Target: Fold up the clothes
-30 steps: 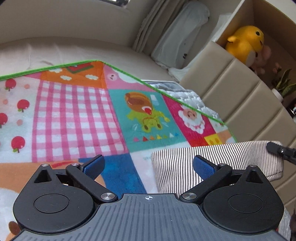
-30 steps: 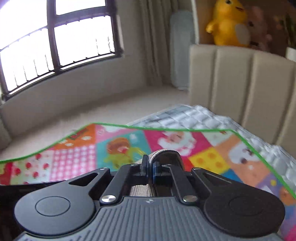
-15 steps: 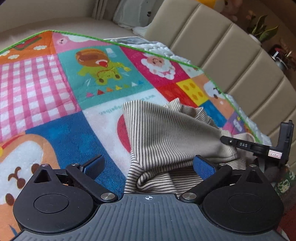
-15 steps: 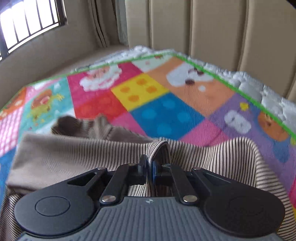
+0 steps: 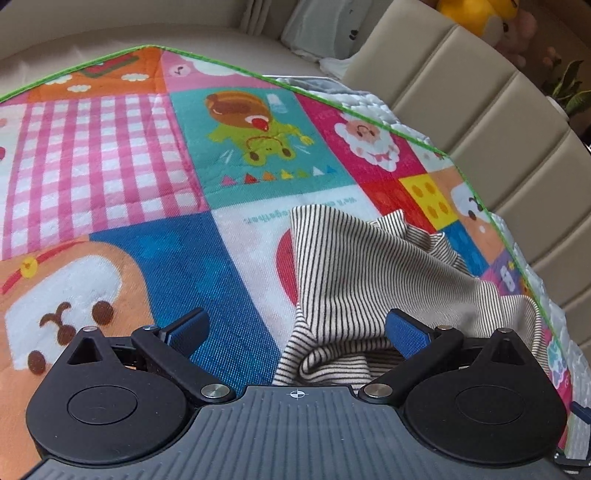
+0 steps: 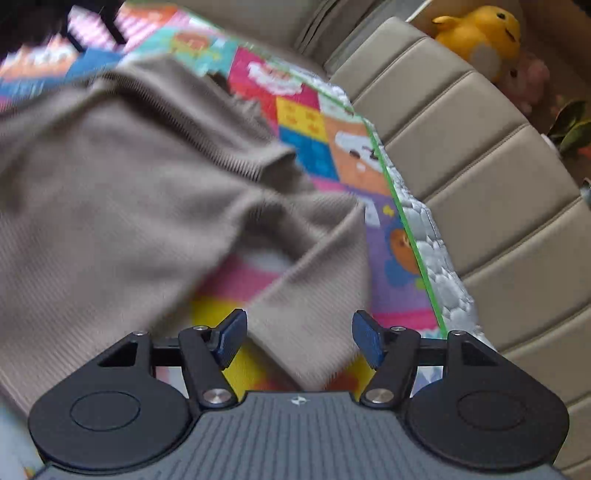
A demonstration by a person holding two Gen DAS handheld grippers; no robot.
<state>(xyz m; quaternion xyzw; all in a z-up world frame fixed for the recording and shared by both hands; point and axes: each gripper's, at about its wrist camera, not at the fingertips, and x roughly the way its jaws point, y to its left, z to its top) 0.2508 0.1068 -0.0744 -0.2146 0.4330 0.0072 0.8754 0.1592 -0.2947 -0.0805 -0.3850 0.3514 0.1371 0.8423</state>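
A beige garment with thin dark stripes [image 5: 373, 280] lies crumpled on the colourful patchwork play mat [image 5: 155, 155]. My left gripper [image 5: 295, 330] is open, low over the mat, with the garment's near folds between and under its right finger. In the right wrist view the same garment [image 6: 122, 177] spreads over the mat, blurred by motion. My right gripper [image 6: 299, 339] is open, and a sleeve-like strip of the garment [image 6: 314, 325] lies between its blue pads, not gripped.
A beige padded headboard or sofa back [image 5: 509, 122] runs along the mat's right edge [image 6: 491, 192]. A yellow plush toy [image 6: 480, 33] sits behind it. The green-trimmed mat edge [image 5: 369, 122] lies over a white quilted layer [image 6: 439, 273].
My right gripper was shut on the garment and has opened, letting it drop onto the mat. My left gripper stayed open and shifted slightly back over the mat.
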